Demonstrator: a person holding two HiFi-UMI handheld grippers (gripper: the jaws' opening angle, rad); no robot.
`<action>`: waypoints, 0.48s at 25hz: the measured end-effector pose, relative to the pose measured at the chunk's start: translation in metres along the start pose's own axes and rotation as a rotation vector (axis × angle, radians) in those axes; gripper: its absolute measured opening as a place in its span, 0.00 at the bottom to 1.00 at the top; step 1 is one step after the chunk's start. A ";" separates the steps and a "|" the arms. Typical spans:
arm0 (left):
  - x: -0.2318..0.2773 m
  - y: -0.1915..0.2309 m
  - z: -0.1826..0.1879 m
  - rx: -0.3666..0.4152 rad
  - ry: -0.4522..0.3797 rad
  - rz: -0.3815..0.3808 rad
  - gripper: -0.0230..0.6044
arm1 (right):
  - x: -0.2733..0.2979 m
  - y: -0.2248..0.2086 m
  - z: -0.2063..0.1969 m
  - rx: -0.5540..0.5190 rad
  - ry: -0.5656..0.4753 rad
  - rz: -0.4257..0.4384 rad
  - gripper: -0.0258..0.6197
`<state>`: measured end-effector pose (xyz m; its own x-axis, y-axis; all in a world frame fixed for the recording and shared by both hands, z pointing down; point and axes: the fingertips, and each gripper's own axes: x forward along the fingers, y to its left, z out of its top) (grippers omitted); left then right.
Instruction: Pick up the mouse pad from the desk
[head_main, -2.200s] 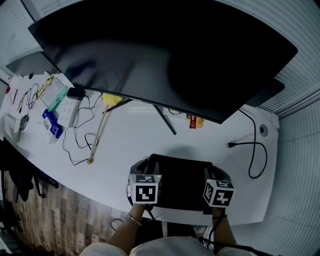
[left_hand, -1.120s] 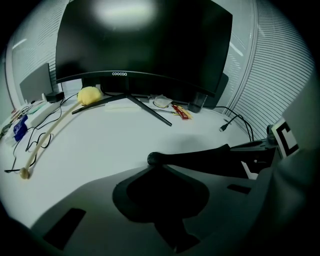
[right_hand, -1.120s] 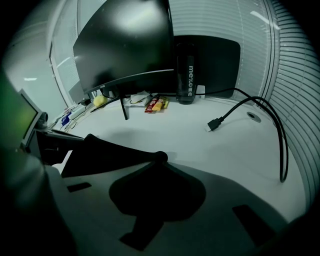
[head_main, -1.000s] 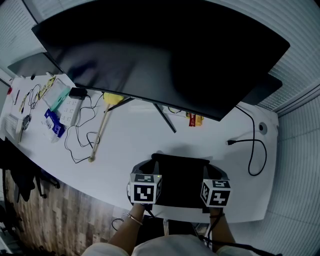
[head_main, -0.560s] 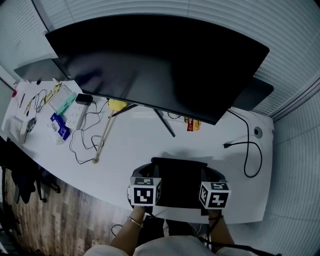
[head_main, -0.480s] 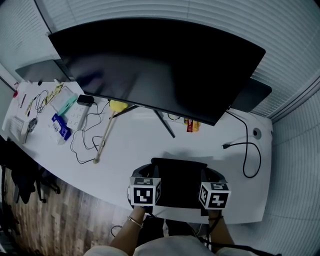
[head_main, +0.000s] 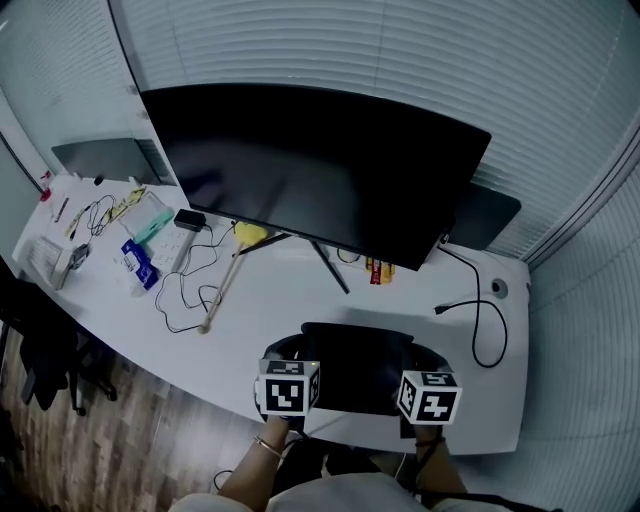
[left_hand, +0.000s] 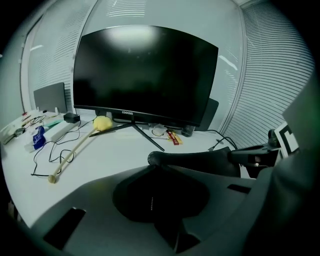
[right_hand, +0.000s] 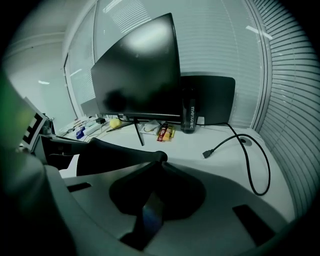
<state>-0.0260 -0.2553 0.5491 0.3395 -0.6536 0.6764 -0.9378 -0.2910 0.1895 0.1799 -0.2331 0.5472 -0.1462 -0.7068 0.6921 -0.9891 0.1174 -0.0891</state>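
Step in hand, as judged: raising the mouse pad (head_main: 357, 365) off the worktop (head_main: 290, 290) with a grip at each side. The left gripper (head_main: 298, 350) is closed narrow on the pad's 9 o'clock edge; the right gripper (head_main: 414, 354) is closed narrow on its 3 o'clock edge; each gripper view shows the rim nipped where the jaws meet. Recommended handling: bring both hands up together and level, since uneven height would twist the sheet and might pull a thin rim from one pinch; hold the spacing between the grippers so the pad neither slackens nor strains; stay clear of the monitor stand (head_main: 330, 265) at 12 o'clock and the black cable (head_main: 478, 322) at 2 o'clock. Condition of the pad: plain black, roughly rectangular, thin and flexible, with a rounded, slightly thickened edge; it spans between the grippers at 6 o'clock in the head view, near the worktop's front edge, in front of the monitor (head_main: 310, 170), and appears to hang above the surface.
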 end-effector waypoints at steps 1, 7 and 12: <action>-0.004 0.000 0.004 0.001 -0.014 0.001 0.11 | -0.003 0.001 0.005 -0.006 -0.014 0.001 0.12; -0.026 0.000 0.035 0.010 -0.111 0.005 0.11 | -0.023 0.008 0.039 -0.040 -0.105 0.010 0.12; -0.044 -0.002 0.065 0.028 -0.193 0.009 0.11 | -0.042 0.012 0.073 -0.075 -0.194 0.014 0.12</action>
<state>-0.0346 -0.2714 0.4730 0.3411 -0.7773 0.5286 -0.9394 -0.3019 0.1623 0.1730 -0.2531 0.4651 -0.1683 -0.8249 0.5396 -0.9838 0.1752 -0.0391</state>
